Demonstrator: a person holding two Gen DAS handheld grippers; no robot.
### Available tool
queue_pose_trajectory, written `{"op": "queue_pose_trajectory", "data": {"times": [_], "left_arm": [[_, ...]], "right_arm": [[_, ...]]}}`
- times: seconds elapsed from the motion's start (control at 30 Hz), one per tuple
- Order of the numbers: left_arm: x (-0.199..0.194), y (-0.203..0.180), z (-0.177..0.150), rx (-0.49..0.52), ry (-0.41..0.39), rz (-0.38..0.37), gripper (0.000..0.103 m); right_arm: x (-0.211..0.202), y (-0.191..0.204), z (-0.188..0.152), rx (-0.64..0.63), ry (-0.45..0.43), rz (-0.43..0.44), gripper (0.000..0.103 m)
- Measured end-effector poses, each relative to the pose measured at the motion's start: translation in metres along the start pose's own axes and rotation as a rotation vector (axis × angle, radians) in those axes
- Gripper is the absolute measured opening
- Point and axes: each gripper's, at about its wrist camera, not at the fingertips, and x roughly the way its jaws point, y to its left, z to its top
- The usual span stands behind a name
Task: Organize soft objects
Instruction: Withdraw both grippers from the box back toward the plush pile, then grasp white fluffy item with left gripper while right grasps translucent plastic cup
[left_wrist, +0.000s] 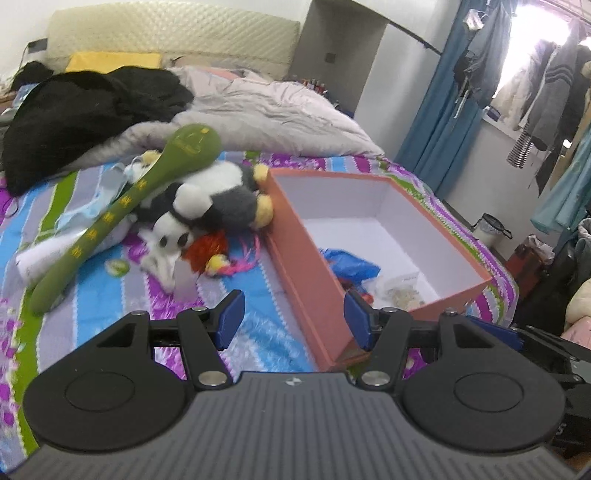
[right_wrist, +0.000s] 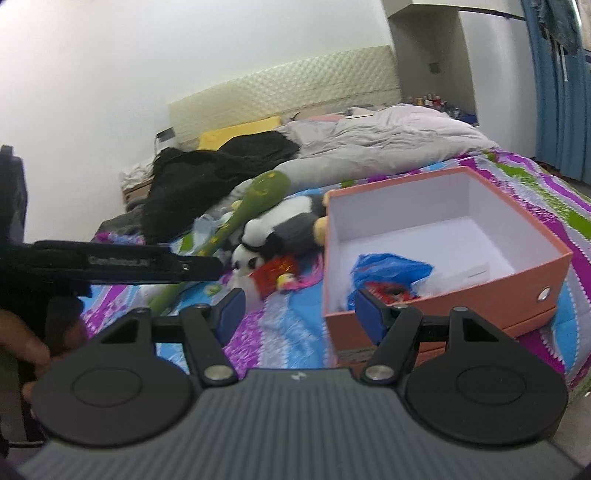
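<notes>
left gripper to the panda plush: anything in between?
Only bare striped bedspread lies between the open left gripper and the panda plush, as the left wrist view shows. The orange box sits just right of that path.

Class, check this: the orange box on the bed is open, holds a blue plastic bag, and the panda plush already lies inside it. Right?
Not quite. The panda plush lies outside the orange box, on the bedspread against its outer wall, as the left wrist view shows. The box is open and does hold the blue plastic bag.
</notes>
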Motion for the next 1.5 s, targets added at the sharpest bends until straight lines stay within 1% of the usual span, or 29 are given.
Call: {"op": "queue_pose_trajectory", "data": {"times": [0.1,0.27,0.37,0.43,0.5,0.73,0.83,0.9,1.0,1.17,1.2,1.27,1.33,1.37,1.5], "left_arm": [[-0.009,0.010,-0.012,-0.023,0.002,0.016,0.065],[-0.018,0.032,-0.037,-0.085,0.030,0.035,0.065],[-0.014,0.048,-0.051,-0.120,0.055,0.058,0.065],[-0.005,0.060,-0.056,-0.132,0.073,0.066,0.065],[0.004,0.073,-0.057,-0.143,0.086,0.097,0.065],[0.037,0.124,-0.045,-0.182,0.058,0.169,0.065],[0.055,0.147,-0.041,-0.202,0.059,0.196,0.065],[0.069,0.163,-0.039,-0.224,0.070,0.200,0.065],[0.091,0.184,-0.035,-0.264,0.092,0.196,0.065],[0.126,0.202,-0.018,-0.293,0.094,0.161,0.063],[0.132,0.203,-0.014,-0.293,0.090,0.152,0.060],[0.144,0.204,-0.008,-0.295,0.091,0.138,0.057],[0.157,0.207,-0.004,-0.320,0.092,0.107,0.056],[0.164,0.209,-0.002,-0.339,0.098,0.084,0.053],[0.185,0.214,0.001,-0.376,0.123,0.034,0.046]], "right_arm": [[0.000,0.006,-0.010,0.003,0.034,0.010,0.068],[-0.003,0.016,-0.032,-0.010,0.095,0.012,0.068],[0.006,0.025,-0.044,-0.028,0.135,0.022,0.068],[0.016,0.031,-0.047,-0.035,0.154,0.037,0.068],[0.026,0.038,-0.049,-0.045,0.163,0.051,0.068],[0.077,0.065,-0.050,-0.104,0.171,0.104,0.068],[0.103,0.071,-0.050,-0.123,0.183,0.107,0.067],[0.123,0.072,-0.047,-0.141,0.176,0.096,0.067],[0.149,0.069,-0.044,-0.149,0.172,0.089,0.067],[0.195,0.065,-0.041,-0.142,0.165,0.101,0.061],[0.204,0.065,-0.040,-0.145,0.162,0.105,0.059],[0.222,0.066,-0.039,-0.146,0.164,0.115,0.057],[0.237,0.067,-0.039,-0.147,0.167,0.120,0.055],[0.244,0.067,-0.039,-0.150,0.169,0.116,0.054],[0.265,0.063,-0.037,-0.149,0.170,0.103,0.053]]}}
